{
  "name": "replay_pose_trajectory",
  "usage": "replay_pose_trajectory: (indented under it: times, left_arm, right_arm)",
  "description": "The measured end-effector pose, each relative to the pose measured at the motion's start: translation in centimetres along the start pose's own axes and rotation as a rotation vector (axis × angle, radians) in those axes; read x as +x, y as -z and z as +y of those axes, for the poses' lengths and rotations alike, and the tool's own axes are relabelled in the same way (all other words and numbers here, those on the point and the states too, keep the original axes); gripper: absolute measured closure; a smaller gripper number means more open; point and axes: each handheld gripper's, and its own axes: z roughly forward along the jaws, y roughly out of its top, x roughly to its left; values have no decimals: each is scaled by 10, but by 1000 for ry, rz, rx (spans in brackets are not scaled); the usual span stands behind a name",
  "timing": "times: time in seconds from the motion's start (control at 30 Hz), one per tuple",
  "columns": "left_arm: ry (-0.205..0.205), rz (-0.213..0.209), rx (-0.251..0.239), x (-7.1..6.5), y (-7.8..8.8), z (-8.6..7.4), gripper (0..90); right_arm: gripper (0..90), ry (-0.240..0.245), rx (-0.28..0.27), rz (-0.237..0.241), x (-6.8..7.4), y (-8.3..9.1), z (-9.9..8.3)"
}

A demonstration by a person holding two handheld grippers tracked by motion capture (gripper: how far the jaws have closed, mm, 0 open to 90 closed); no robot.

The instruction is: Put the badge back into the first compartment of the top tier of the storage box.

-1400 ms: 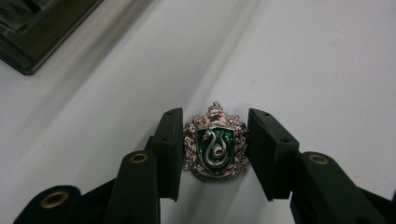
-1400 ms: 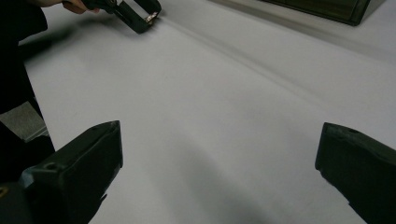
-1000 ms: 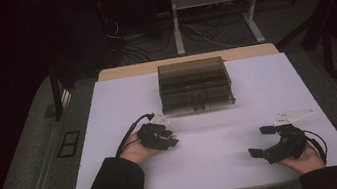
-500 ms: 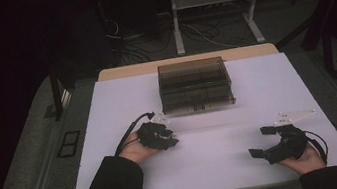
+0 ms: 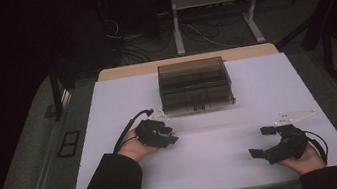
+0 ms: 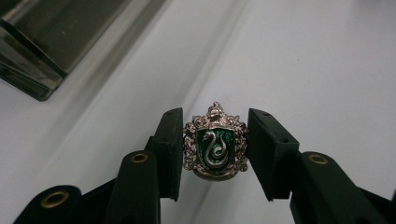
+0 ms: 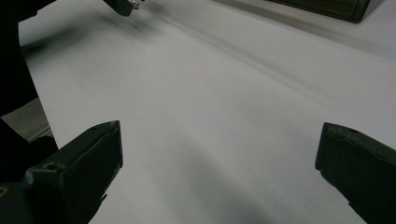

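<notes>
A small silver crest pin [image 6: 215, 148] with a green shield and a white snake is clamped between the two black jaws of my left gripper [image 6: 215, 151]. In the high view that left gripper [image 5: 172, 137] hovers over the white table, just in front of the dark translucent box [image 5: 195, 84]. My right gripper [image 5: 262, 142] rests near the table's front right, jaws spread wide and nothing between them. In the right gripper view its fingers [image 7: 79, 163] frame bare white table, and the left gripper's tip [image 7: 123, 5] shows at the top left.
The white table top [image 5: 216, 158] has a wooden strip [image 5: 187, 61] at its far edge. The box's corner [image 6: 42, 42] appears in the left gripper view. Cables and a metal stand [image 5: 215, 11] lie on the floor beyond.
</notes>
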Motion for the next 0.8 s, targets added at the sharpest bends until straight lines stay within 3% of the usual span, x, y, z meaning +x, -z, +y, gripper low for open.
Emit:
replay_pose_trajectory:
  times: [0.8]
  left_arm:
    - [-75,-17,-5,-9,26,30,564]
  right_arm:
    - [5,2,-1,-1,0,2,0]
